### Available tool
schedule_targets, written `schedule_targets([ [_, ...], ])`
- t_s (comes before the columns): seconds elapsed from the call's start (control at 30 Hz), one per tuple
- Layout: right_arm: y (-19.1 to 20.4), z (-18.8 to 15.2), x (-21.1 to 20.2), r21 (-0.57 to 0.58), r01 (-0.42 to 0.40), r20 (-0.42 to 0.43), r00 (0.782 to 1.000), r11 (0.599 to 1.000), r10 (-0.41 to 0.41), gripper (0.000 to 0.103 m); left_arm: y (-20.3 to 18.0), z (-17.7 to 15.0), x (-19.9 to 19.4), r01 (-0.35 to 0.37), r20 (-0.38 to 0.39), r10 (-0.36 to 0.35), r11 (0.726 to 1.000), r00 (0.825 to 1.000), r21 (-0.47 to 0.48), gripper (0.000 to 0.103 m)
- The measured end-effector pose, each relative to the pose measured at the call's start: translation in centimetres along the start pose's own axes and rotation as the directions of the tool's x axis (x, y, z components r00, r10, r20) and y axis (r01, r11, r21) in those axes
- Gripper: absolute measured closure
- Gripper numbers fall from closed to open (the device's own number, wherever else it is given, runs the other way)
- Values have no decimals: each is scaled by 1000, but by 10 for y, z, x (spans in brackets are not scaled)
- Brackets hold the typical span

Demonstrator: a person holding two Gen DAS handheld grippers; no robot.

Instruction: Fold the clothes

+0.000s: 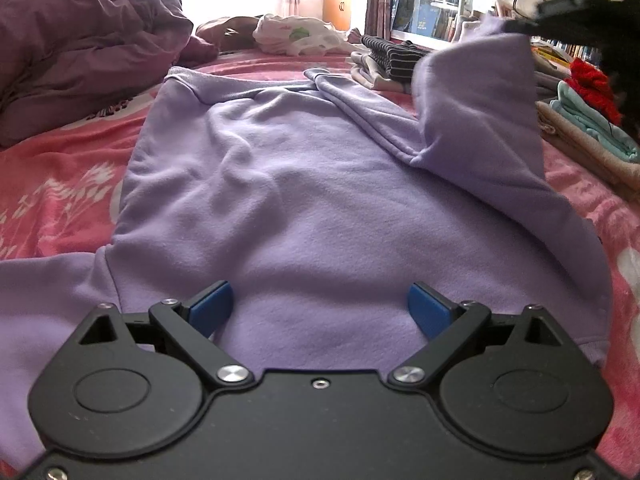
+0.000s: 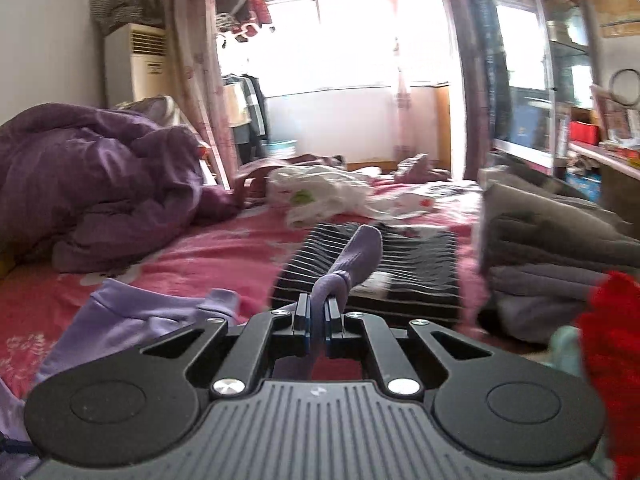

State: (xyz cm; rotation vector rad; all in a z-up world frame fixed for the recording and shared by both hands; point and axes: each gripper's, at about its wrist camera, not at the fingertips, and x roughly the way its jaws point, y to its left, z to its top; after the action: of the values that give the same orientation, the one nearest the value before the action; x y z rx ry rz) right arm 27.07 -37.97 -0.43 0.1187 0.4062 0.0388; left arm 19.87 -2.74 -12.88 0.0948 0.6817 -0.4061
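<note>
Now we fold the lilac sweatshirt (image 1: 304, 184) spread flat on the pink bed (image 1: 56, 184) | right gripper (image 2: 316, 312) jaws clamped on its sleeve (image 2: 352, 264), raised to swing inward | left gripper (image 1: 320, 308) jaws spread wide, empty, low over the body, likely to pin it.

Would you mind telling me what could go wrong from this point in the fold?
The right gripper pinches only a narrow bit of the lavender sweatshirt cuff, so it might slip out. The left gripper is open above the body and pins nothing, so the garment may drag. The lifted sleeve could brush the striped stack.
</note>
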Motion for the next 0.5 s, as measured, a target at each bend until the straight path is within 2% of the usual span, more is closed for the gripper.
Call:
schedule_targets([
  [0.2,-34,-11,-24,5,103,-17,995,995,-103,95,0,0,0,-3,0,3,1000,1000,5,8],
  [0.5,-66,-34,-37,-14,222,-67,973,975,-223,95,1,-3,-2,-3,3,3,1000,1000,11,7],
])
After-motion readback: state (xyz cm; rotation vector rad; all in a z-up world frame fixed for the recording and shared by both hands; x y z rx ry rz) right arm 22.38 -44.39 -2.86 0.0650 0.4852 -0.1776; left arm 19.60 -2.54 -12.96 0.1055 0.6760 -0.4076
